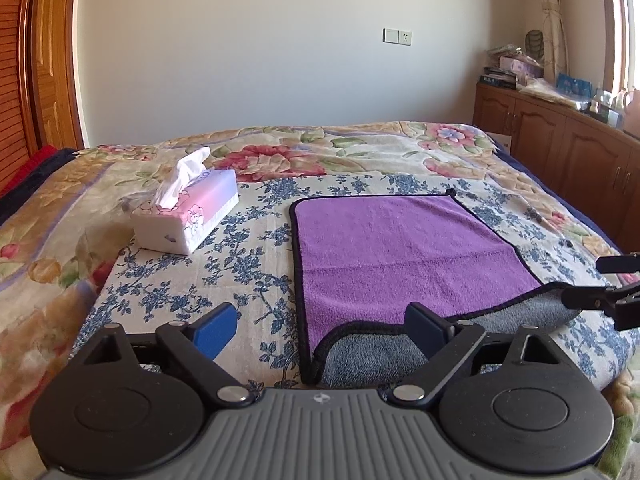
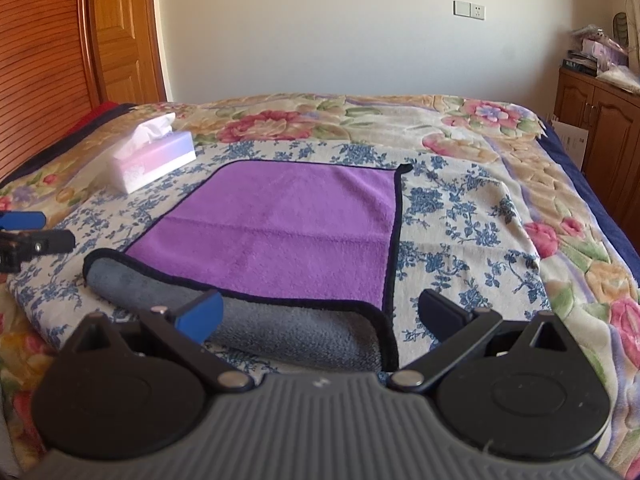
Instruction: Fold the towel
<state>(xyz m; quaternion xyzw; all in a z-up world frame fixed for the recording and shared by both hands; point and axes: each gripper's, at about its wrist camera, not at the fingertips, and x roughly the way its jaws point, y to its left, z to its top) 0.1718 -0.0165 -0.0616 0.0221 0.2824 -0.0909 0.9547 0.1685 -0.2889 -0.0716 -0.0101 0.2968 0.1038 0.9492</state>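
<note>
Lying low centre of both frames on the floral bed [image 1: 120,280], the purple black-trimmed microfibre towel [image 1: 400,248] with near edge curling grey; both released, left gripper [image 1: 324,328] and right gripper [image 2: 320,312] needing matching near-corner pinches.

My left wrist camera sits low and close at the towel's [image 1: 400,256] near-left corner; my right one at its near-right corner, both facing across the bed [image 2: 460,208] toward the wall.
</note>
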